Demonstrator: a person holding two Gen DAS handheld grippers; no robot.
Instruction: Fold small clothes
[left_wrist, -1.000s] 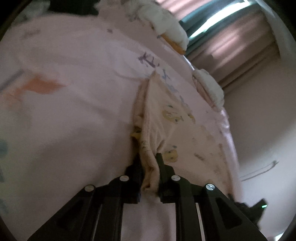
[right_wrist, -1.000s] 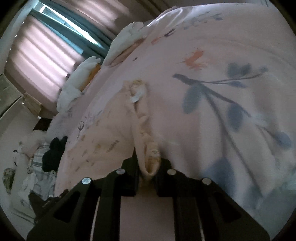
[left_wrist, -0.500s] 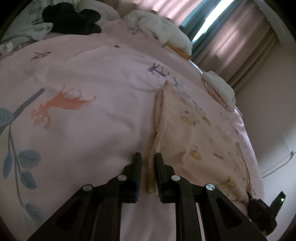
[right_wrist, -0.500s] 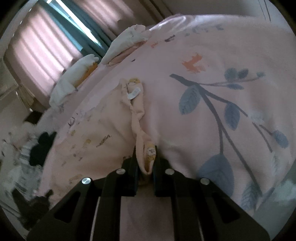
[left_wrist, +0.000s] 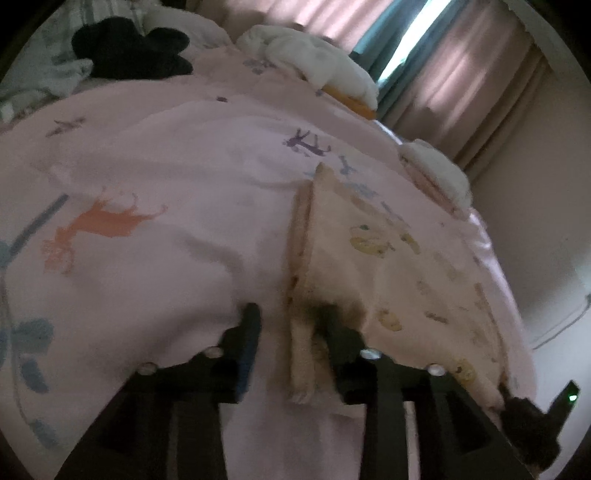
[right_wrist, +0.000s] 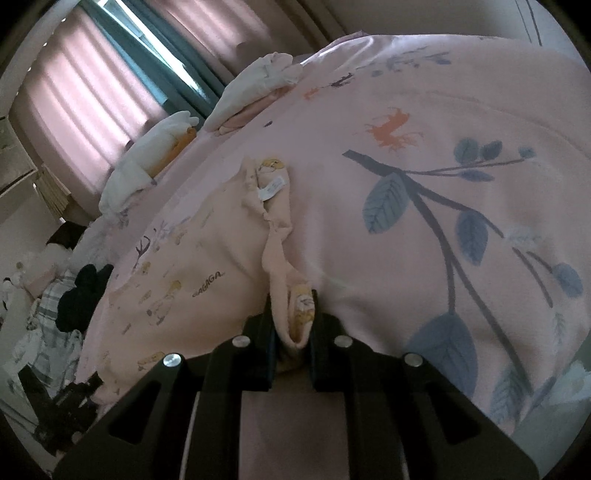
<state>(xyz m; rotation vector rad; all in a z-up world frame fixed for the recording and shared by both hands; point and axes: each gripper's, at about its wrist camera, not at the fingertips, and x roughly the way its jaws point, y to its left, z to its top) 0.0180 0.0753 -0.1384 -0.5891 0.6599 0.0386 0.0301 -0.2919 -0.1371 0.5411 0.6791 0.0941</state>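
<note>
The little yellow top (left_wrist: 388, 266) is lying flat on the pink bed (left_wrist: 155, 177). The left gripper (left_wrist: 291, 325) is gaping wide, letting its edge drop, while the right gripper (right_wrist: 293, 314) is pinching the other corner to keep the fold straight.

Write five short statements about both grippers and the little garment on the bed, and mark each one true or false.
1. The left gripper has its jaws spread apart. True.
2. The right gripper is open and clear of the cloth. False: its jaws are shut on a bunched edge of the yellow garment.
3. The garment lies on a pink bedspread printed with leaves and animals. True.
4. A white label shows on the garment's far corner. True.
5. The black clothing lies on top of the garment. False: it lies far off, near the bed's edge.
</note>
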